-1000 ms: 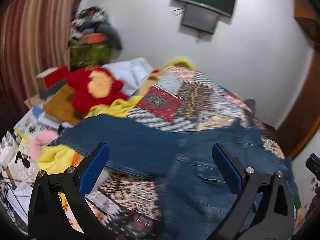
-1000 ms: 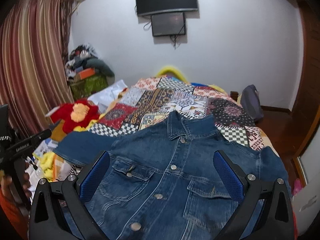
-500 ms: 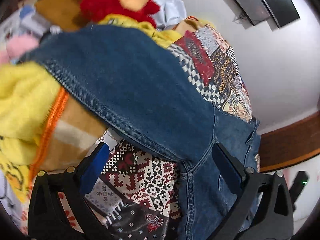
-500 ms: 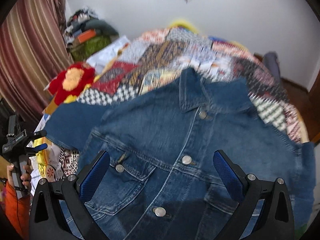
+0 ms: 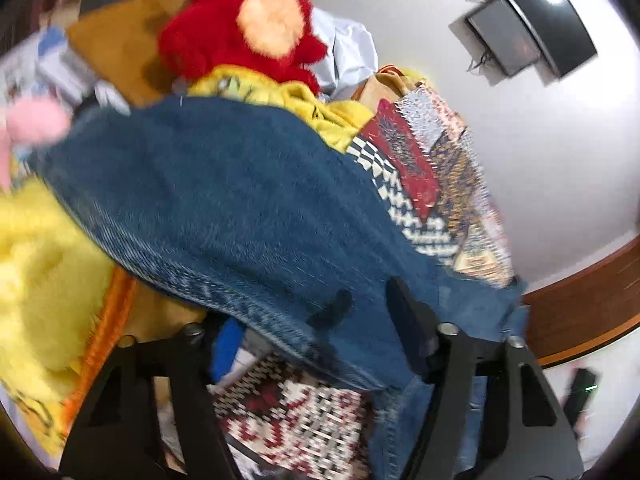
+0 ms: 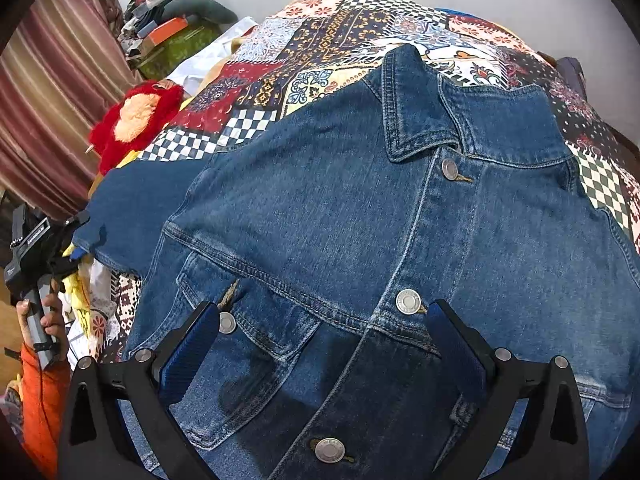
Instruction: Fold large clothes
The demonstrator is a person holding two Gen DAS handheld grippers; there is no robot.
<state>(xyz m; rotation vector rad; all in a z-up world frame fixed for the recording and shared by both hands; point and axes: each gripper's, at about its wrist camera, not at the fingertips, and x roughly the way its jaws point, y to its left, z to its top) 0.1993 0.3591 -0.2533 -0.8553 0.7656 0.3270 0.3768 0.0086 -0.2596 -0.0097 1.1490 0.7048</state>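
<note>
Spreading across most of the right wrist view, a blue denim jacket (image 6: 360, 220) is seen lying front up on a patchwork quilt (image 6: 320, 40), with its collar toward the top of the frame and its metal buttons fastened down the middle. One sleeve (image 6: 140, 200) is stretched out toward the left edge of that frame.

The right gripper (image 6: 320, 344) is held low at the bottom of the frame, over the chest of the jacket. Its blue-padded jaws are spread wide apart and nothing is held between them.

In the left wrist view, which is blurred, the same sleeve (image 5: 240, 208) fills the centre. The left gripper (image 5: 320, 320) is placed at the sleeve's lower hem, and the jaws are drawn closer together around the denim edge; whether the cloth is really pinched cannot be told.

A red plush toy (image 5: 240, 28) is seen at the upper middle of this frame, with yellow fabric (image 5: 40, 272) at the left edge. A wall-mounted television (image 5: 532, 24) appears at the upper right.
</note>
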